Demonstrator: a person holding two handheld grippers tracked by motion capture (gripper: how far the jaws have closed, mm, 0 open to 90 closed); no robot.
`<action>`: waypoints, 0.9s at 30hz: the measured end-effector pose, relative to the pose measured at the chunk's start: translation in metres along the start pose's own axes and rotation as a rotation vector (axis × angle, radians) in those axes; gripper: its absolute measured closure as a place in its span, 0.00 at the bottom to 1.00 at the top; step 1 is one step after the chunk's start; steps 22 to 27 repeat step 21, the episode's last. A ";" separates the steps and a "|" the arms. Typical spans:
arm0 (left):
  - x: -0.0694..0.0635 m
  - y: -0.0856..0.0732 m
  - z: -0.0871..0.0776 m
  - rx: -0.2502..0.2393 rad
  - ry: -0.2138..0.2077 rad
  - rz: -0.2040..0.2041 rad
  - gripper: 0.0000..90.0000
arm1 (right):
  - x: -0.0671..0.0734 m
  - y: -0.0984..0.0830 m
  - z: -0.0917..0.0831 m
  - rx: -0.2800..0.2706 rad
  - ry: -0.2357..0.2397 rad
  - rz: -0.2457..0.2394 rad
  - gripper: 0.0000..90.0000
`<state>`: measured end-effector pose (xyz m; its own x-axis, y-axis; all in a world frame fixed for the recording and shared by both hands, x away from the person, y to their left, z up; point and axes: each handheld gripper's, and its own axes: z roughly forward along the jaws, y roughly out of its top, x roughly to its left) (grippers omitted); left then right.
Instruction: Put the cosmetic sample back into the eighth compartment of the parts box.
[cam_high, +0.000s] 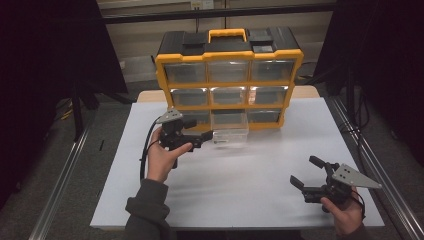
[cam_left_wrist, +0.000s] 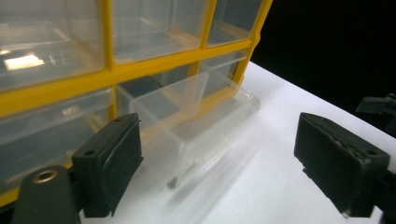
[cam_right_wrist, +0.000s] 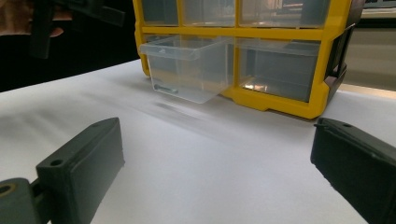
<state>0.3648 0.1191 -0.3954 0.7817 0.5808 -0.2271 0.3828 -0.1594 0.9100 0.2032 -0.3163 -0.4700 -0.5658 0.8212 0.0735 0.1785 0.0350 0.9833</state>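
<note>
Drawer (cam_high: 229, 129) pulled out, yellow organizer (cam_high: 228, 75) unlabelled, left claw (cam_high: 200, 136) open

1. Drawer (cam_left_wrist: 196, 121) at twelve o'clock in the left gripper view: front edge smeared, contents can't be made out.
2. Organizer (cam_right_wrist: 280, 100) top cut off in the right gripper view.
3. Right hand (cam_high: 345, 217) clipped at six o'clock.

High cam looks down and fwd over the white table (cam_high: 250, 190) from its near edge. Both gripper cams sit low, close, facing the yellow plastic drawer cabinet (cam_high: 229, 80) and its pulled-out clear plastic drawer (cam_left_wrist: 196, 116), probably bottom-middle.
</note>
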 end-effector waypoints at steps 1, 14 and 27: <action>0.000 -0.005 -0.005 -0.007 -0.002 -0.003 0.14 | 0.000 0.000 0.000 0.002 0.001 -0.001 0.02; 0.011 -0.072 -0.077 -0.090 0.071 -0.045 0.08 | 0.000 0.000 -0.001 0.003 -0.001 -0.001 0.02; 0.018 -0.101 -0.107 -0.099 0.115 -0.052 0.04 | 0.001 0.000 0.001 0.002 -0.004 -0.001 0.02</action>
